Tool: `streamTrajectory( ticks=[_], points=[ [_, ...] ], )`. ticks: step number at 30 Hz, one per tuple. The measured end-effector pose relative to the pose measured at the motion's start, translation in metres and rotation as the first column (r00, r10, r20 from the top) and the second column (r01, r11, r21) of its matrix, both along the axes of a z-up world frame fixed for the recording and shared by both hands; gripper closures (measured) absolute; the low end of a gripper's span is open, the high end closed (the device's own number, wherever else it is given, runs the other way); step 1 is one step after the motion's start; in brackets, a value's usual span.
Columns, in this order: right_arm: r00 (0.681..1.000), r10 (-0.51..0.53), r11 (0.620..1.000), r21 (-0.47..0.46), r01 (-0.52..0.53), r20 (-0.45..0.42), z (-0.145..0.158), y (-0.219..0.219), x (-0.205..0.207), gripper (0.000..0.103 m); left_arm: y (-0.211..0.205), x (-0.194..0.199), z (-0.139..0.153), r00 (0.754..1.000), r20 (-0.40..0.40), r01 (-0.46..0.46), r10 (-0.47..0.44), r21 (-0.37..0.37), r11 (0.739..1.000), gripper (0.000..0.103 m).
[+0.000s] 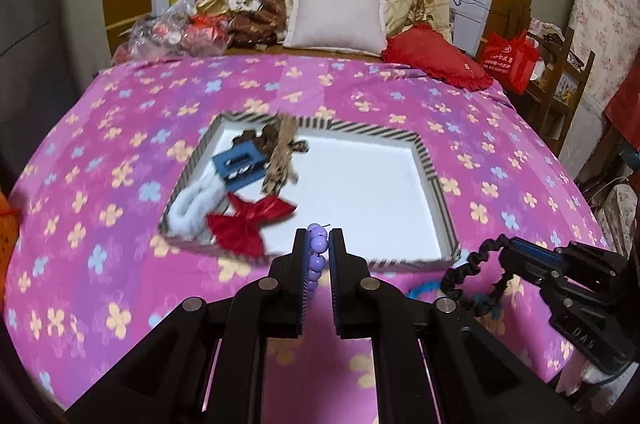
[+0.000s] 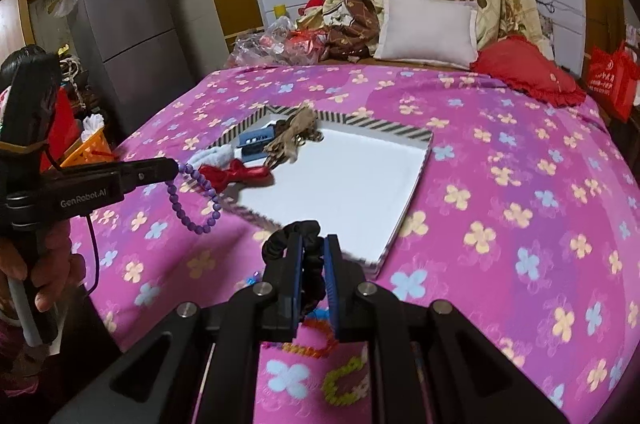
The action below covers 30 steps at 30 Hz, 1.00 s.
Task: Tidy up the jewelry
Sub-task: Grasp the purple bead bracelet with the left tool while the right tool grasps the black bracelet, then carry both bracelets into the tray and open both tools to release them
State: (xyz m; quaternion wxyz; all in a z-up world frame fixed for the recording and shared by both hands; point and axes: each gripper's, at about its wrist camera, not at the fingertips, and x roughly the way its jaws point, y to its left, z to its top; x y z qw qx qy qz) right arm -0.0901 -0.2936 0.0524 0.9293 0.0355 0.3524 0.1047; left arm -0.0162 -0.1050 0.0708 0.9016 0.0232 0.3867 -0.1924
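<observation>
Purple beads clamped in left jaws, black scrunchie in right, above striped tray.

"GenRobot.AI" is printed in pale letters on the black body of the left gripper, seen from the right wrist. "DAS" is embossed on the right gripper. White print on the red bag cannot be read.

I count one striped tray, one purple bead string, one black scrunchie, one red bow, two pillows.
</observation>
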Motion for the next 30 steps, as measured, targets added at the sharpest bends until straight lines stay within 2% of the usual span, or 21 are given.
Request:
streamTrajectory(
  ticks=[9, 14, 18, 23, 30],
  points=[
    [0.999, -0.033, 0.999, 0.006, 0.033, -0.015, 0.0, -0.015, 0.029, 0.092, -0.043, 0.033, -0.003, 1.0, -0.004, 0.028, -0.028, -0.015, 0.999, 0.093],
    [0.999, -0.031, 1.0, 0.003, 0.031, -0.043, -0.006, -0.016, 0.05, 0.092, -0.053, 0.056, -0.023, 0.999, -0.04, 0.011, -0.011, 0.007, 1.0, 0.093],
    [0.997, -0.01, 1.0, -0.001, 0.01, -0.073, -0.013, -0.01, 0.072, 0.092, -0.039, 0.072, -0.047, 0.995, -0.09, -0.033, 0.035, 0.033, 0.999, 0.093],
    [0.992, 0.029, 1.0, -0.002, -0.029, -0.123, -0.027, 0.004, 0.105, 0.092, -0.003, 0.092, -0.074, 0.974, -0.172, -0.14, 0.145, 0.041, 0.989, 0.093],
    [0.976, 0.046, 0.999, 0.028, -0.041, -0.214, -0.052, 0.022, 0.164, 0.092, 0.019, 0.101, -0.09, 0.963, -0.191, -0.183, 0.19, 0.056, 0.982, 0.093]
  ],
)
